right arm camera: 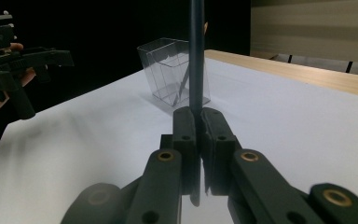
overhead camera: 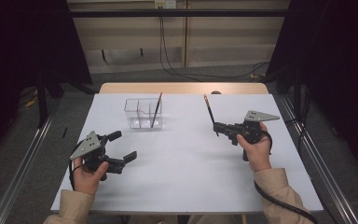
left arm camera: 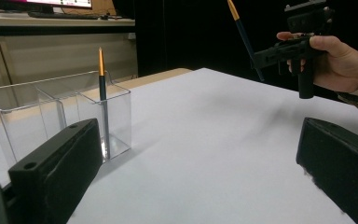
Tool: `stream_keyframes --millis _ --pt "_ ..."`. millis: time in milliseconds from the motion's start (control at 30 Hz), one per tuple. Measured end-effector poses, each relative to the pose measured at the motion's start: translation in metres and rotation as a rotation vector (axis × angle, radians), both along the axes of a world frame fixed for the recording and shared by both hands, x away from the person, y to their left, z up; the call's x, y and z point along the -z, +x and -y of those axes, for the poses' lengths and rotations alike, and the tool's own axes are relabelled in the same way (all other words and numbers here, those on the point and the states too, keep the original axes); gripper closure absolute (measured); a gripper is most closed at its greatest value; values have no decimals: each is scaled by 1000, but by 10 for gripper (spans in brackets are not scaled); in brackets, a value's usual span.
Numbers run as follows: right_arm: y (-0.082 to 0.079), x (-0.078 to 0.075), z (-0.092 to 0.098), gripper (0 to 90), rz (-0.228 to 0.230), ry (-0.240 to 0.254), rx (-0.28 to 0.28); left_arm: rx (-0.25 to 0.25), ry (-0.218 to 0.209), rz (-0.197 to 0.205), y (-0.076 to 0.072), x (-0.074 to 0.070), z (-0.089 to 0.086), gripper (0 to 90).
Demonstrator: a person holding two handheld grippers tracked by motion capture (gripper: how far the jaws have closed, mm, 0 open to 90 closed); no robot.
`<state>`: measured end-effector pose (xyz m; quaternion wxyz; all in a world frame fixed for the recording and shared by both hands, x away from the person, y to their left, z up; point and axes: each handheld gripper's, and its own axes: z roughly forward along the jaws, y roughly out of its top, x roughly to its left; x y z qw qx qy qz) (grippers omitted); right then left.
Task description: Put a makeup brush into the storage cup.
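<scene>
No words can be read anywhere. The right gripper (overhead camera: 220, 127) pinches 1 pencil (overhead camera: 209, 108) tight, maybe tilted. The left gripper (overhead camera: 122, 146) is held low with jaws wide apart, holding nothing.

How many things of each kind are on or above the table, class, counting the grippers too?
Pencils: 2, one in the clear organiser, at, and one held in the right gripper, at
Clear organisers: 1
Grippers: 2, including the left gripper
Total: 5
</scene>
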<state>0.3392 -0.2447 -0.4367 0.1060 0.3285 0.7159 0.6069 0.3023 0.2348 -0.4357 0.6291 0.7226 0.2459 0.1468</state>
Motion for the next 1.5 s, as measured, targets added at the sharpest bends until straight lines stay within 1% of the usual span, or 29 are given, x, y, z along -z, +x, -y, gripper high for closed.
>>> stream_keyframes --millis 400,500,767,800,1067,1367,1433,1500 --pt "-1 2 -14 853 1 14 -32 5 -6 -6 0 0 1 2" --pt "-2 2 -18 853 4 16 -47 8 -3 -4 0 -1 1 2" --pt "-4 0 -28 853 13 25 -81 5 -13 -10 0 -1 3 2" --pt "-4 1 -30 853 14 21 -88 8 -5 -7 1 -1 3 2" --pt "-6 2 -38 853 14 25 -109 15 -6 -12 1 -1 6 2" --pt "-9 6 -47 852 9 26 -135 20 -17 -20 2 -2 8 2" --pt "-9 6 -48 853 11 24 -140 24 -12 -17 2 -2 8 2" --pt "-10 5 -50 853 13 27 -149 26 -24 -21 3 -2 10 2"
